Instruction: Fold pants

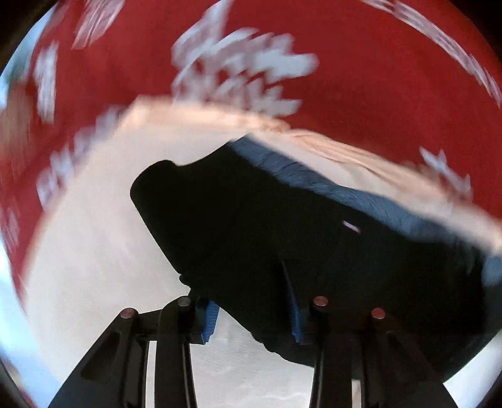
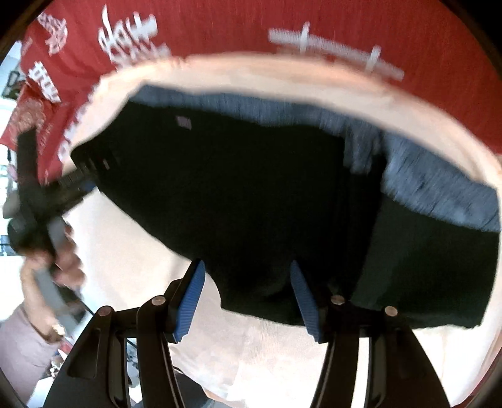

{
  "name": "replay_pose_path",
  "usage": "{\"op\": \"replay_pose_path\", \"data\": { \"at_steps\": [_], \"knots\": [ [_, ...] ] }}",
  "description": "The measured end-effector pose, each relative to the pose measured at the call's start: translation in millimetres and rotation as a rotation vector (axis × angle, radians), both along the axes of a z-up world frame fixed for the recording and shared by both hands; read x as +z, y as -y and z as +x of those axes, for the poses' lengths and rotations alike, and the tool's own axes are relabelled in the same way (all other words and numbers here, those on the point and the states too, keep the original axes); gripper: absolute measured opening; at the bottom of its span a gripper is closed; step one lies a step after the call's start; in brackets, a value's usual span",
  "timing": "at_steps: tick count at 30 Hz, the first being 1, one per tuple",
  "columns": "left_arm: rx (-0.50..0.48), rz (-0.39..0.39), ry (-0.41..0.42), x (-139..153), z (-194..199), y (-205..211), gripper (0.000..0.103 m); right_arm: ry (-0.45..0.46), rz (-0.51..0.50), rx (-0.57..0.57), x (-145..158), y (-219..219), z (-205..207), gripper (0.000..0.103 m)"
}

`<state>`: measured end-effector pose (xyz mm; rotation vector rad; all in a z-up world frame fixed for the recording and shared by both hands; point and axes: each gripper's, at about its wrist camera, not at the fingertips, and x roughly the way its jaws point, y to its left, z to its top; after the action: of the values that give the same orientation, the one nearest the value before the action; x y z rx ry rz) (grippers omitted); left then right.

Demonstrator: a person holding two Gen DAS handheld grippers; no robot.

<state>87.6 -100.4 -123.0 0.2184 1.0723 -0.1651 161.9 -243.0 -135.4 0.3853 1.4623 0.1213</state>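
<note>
The black pants [image 1: 251, 226] lie folded on a cream cloth-covered table [image 1: 94, 219], with a blue-grey waistband edge [image 1: 329, 185] at the far side. My left gripper [image 1: 251, 317] is open, its blue pads straddling the near edge of the pants. In the right wrist view the pants [image 2: 235, 188] fill the middle. My right gripper [image 2: 248, 298] is open, with its blue pads either side of the near hem. The left gripper [image 2: 75, 182] shows at the pants' left corner, held by a hand. Both views are motion-blurred.
A red banner [image 1: 376, 62] with white lettering hangs behind the table and also shows in the right wrist view [image 2: 219, 28]. The person's hand and wrist [image 2: 56, 260] are at the left. The table's far edge [image 2: 282, 66] curves just beyond the pants.
</note>
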Motion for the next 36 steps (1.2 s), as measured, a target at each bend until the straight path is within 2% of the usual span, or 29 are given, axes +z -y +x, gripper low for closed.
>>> {"op": "replay_pose_path", "data": {
  "at_steps": [4,7,10,14,16,21,24,25,27,32,36],
  "knots": [
    [-0.191,0.169,0.142,5.7,-25.4,28.9,0.038,0.038,0.097,-0.025,29.9,13.6,40.9,0.064],
    [-0.253,0.225,0.179,4.4,-29.0,38.7,0.038,0.048,0.178,0.031,45.9,-0.4,84.5,0.067],
    [-0.264,0.235,0.182,4.9,-26.4,39.0,0.038,-0.026,0.266,0.143,44.5,-38.1,130.7,0.071],
    [-0.265,0.231,0.174,5.3,-26.6,39.8,0.038,-0.039,0.232,0.290,41.2,-96.9,167.8,0.071],
    [-0.262,0.226,0.173,5.7,-26.5,38.5,0.038,-0.088,0.234,0.351,29.2,-128.3,185.7,0.072],
    [-0.266,0.220,0.182,7.2,-32.8,38.8,0.038,-0.187,0.156,0.462,-4.6,-172.5,201.2,0.072],
    [-0.270,0.215,0.168,6.9,-33.6,40.0,0.038,-0.244,0.145,0.477,-22.5,-176.2,202.0,0.071],
    [-0.277,0.209,0.171,8.8,-35.7,41.3,0.038,-0.262,0.153,0.471,-27.6,-174.6,200.3,0.069],
    [-0.306,0.221,0.199,15.8,-42.6,47.7,0.038,-0.272,0.177,0.460,-31.0,-170.9,196.8,0.019],
    [-0.364,0.187,0.238,48.0,-55.5,67.5,0.038,-0.177,0.235,0.397,-8.7,-140.9,184.5,0.018],
    [-0.410,0.143,0.261,79.1,-70.8,90.1,0.038,-0.086,0.328,0.298,20.0,-97.4,164.6,0.018]
  ]
}}
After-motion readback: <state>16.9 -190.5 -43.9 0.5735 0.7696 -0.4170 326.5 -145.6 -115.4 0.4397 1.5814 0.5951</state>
